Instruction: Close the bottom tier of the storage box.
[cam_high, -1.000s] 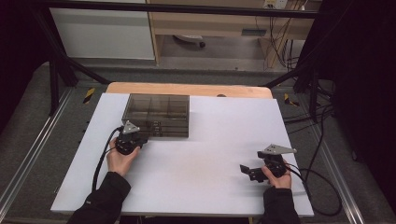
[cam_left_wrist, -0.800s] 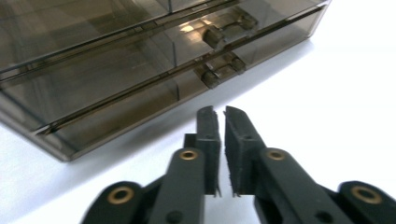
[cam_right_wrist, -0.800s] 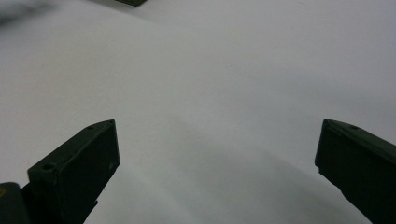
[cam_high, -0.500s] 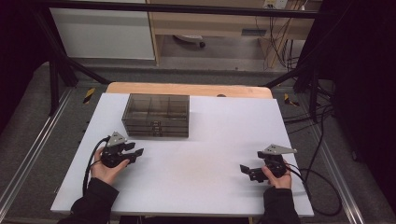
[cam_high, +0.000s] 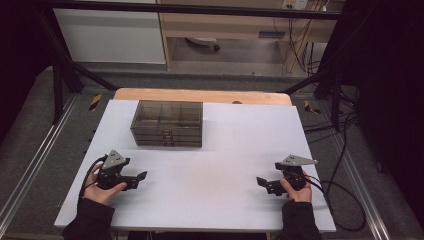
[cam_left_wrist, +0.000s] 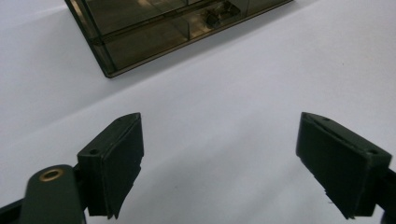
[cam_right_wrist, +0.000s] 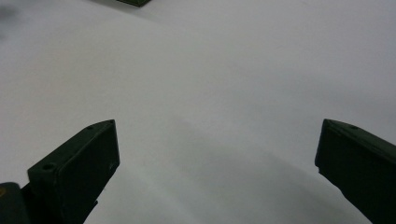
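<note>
High view: smoked translucent plastic drawer box (cam_high: 167, 123), rectangular with inner dividers, stands at the far left of the matte white table sheet (cam_high: 220, 165), well apart from both grippers. Left gripper (cam_high: 138, 178), black with a grey three-cornered plate, lies near the front left edge; its jaws have just been opening and stand released with nothing between them. Left gripper view shows blocky black pads (cam_left_wrist: 116, 158) over bare sheet, the box's corner ahead. Right gripper (cam_high: 261, 182) rests front right, jaws spread wide, empty
</note>
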